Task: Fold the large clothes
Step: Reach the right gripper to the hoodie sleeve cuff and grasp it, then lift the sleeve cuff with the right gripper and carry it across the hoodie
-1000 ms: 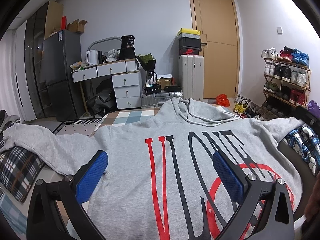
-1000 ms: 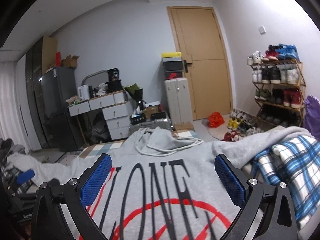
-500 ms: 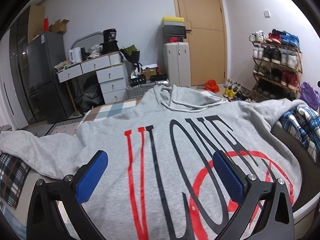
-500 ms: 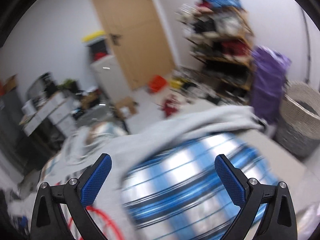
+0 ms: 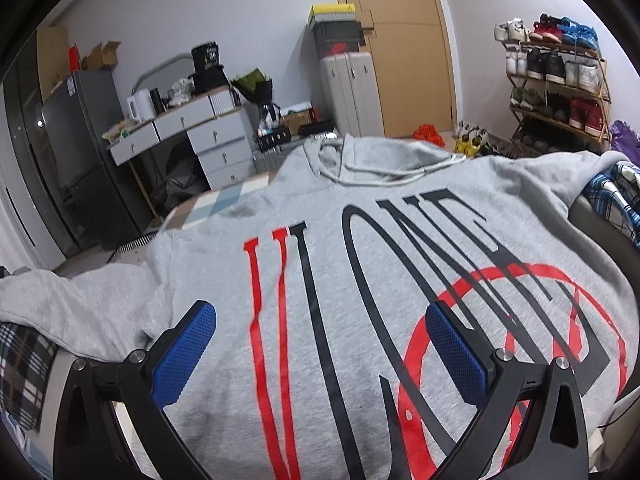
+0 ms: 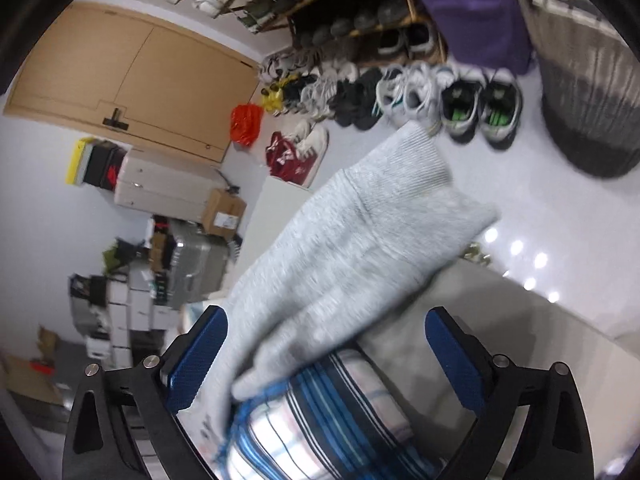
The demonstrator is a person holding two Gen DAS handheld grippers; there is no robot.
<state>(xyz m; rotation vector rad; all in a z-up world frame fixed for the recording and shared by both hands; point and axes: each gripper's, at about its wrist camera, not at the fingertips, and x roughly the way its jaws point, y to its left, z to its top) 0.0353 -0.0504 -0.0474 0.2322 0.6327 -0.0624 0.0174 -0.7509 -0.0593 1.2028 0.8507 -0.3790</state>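
Grey cotton hoodie (image 5: 360, 248) printed with tall red and black letters and a red ring lay spread flat, front up, across a pale surface, hood pointing toward the far wall. Above its lower half hovered the left gripper (image 5: 320, 344), blue-padded fingers spread wide with nothing between them. A black-and-white plaid cloth (image 5: 20, 364) lay under the hoodie's left sleeve (image 5: 76, 300), and a blue-and-white plaid garment (image 5: 616, 200) sat at the right edge.

In the right wrist view, tilted and blurred, the right gripper (image 6: 324, 356) also stood wide and empty. Between and beyond its fingers the hoodie's right sleeve (image 6: 360, 240) draped over that blue plaid bundle (image 6: 320, 420), its ribbed cuff (image 6: 412, 156) hanging past the surface's edge over the glossy white floor (image 6: 560, 208).

Farther off, pairs of sneakers (image 6: 440, 96) lined the floor beside a woven laundry basket (image 6: 588, 80) and a wooden shoe rack (image 5: 556, 84). A grey desk with drawers (image 5: 192, 136), a dark refrigerator (image 5: 80, 152), a pale grey suitcase topped with boxes (image 5: 348, 88) and a tan wooden door (image 5: 400, 40) stood against the white far wall.
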